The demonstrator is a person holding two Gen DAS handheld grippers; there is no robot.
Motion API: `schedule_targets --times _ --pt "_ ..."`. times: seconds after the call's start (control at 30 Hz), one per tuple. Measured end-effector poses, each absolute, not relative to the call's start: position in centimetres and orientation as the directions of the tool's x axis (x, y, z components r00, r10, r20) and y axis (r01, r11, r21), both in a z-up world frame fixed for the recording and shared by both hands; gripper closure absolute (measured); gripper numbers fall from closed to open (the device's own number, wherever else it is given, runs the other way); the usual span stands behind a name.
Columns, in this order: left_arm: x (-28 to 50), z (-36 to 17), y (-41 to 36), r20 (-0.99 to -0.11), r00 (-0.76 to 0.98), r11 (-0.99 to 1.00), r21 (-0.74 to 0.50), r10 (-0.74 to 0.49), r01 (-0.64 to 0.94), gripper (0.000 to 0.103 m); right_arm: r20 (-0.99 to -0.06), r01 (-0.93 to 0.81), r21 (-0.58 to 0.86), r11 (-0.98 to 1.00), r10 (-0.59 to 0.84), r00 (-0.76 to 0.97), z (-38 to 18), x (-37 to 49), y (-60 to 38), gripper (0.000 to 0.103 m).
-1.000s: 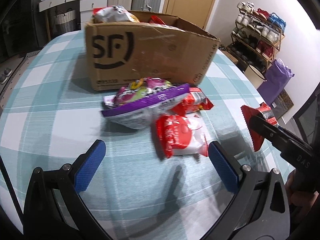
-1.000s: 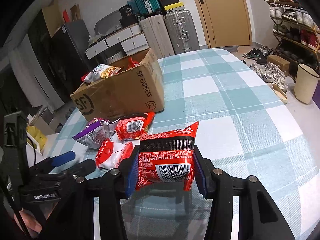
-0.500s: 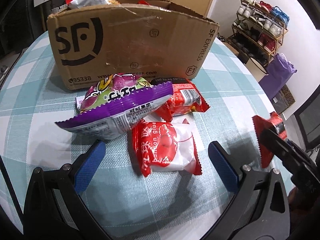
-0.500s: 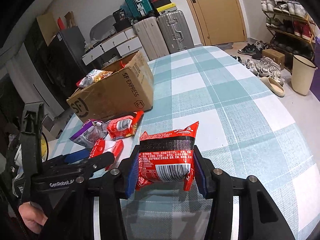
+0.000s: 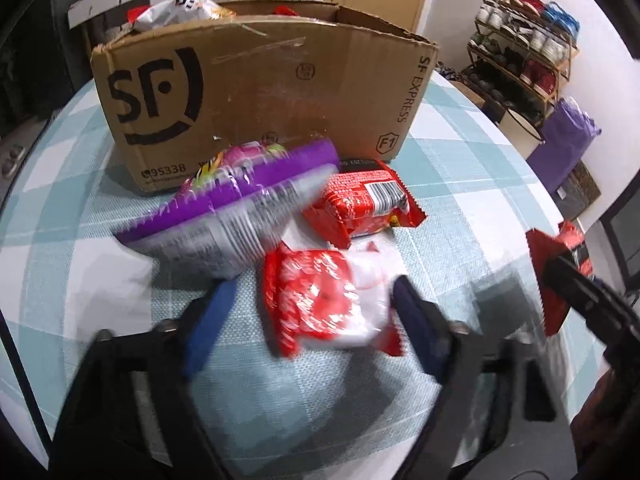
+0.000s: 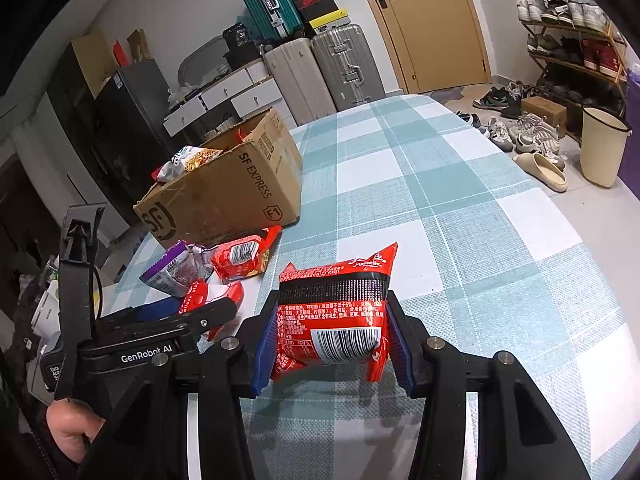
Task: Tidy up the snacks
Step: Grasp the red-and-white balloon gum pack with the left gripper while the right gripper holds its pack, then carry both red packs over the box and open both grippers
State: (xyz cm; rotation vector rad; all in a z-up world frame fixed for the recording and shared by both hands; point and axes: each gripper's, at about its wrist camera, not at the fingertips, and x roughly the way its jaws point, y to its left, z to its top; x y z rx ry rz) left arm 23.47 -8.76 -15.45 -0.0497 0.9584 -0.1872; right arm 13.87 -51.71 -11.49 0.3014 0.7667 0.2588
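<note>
Snacks lie on the checked table before the box. Left gripper straddles the red-white packet, jaws parted, blurred. Right gripper clamps the red-black packet above the table.

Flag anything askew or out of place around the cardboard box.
The purple-edged snack bag lies tilted, propped on the other packets in front of the brown SF cardboard box. A crinkled chip bag pokes above the box's rim. Nothing looks spilled or torn.
</note>
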Motion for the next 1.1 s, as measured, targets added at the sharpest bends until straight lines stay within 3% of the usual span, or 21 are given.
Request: schedule_targets --times 0.03,0.13,0.6,1.1 --pt "23.3 -15.4 -8.8 -0.807 0.56 0.981 -0.124 -0.186 0.147 0.051 -0.638 -0.118 0.36 0.925 0.337 0.692 -11.5 13.8 -51.8 0.055" --pt "23.2 -15.4 -8.9 -0.806 0.552 0.975 -0.142 -0.213 0.17 0.057 -0.638 -0.119 0.359 0.926 0.337 0.693 -11.4 13.7 -51.8 0.055" --pt "20.9 -14.4 -7.8 -0.798 0.554 0.969 -0.152 -0.237 0.195 0.057 -0.611 -0.15 0.333 0.931 0.335 0.717 -8.9 12.1 -50.6 0.055" --pt "16.8 -9.1 -4.9 -0.735 0.637 0.971 -0.131 -0.232 0.201 0.057 -0.587 -0.194 0.301 0.934 0.342 0.734 -6.1 10.3 -48.6 0.055"
